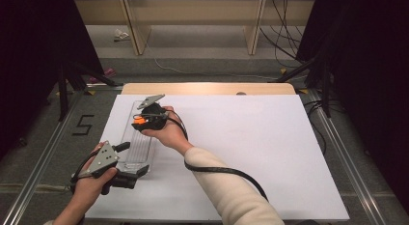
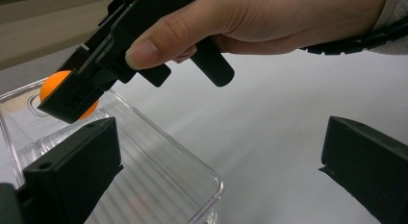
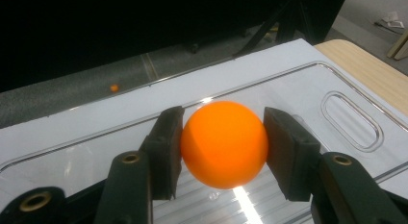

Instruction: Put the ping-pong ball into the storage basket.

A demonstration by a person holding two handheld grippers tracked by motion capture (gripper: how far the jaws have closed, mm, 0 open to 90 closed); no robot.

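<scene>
Here the clear tray (image 1: 137, 152) serves as landmark: a long narrow bin lying near the left edge of the white worktop (image 1: 251, 147), its long axis running away from the person. The right gripper (image 1: 144, 119) hangs over the tray's far half, clamped on the orange ball (image 3: 224, 143), one pad on either side. The left gripper (image 1: 129, 160) sits at the tray's near end, its jaws apart and holding nothing. Right of the tray the worktop lies bare and wide.
</scene>
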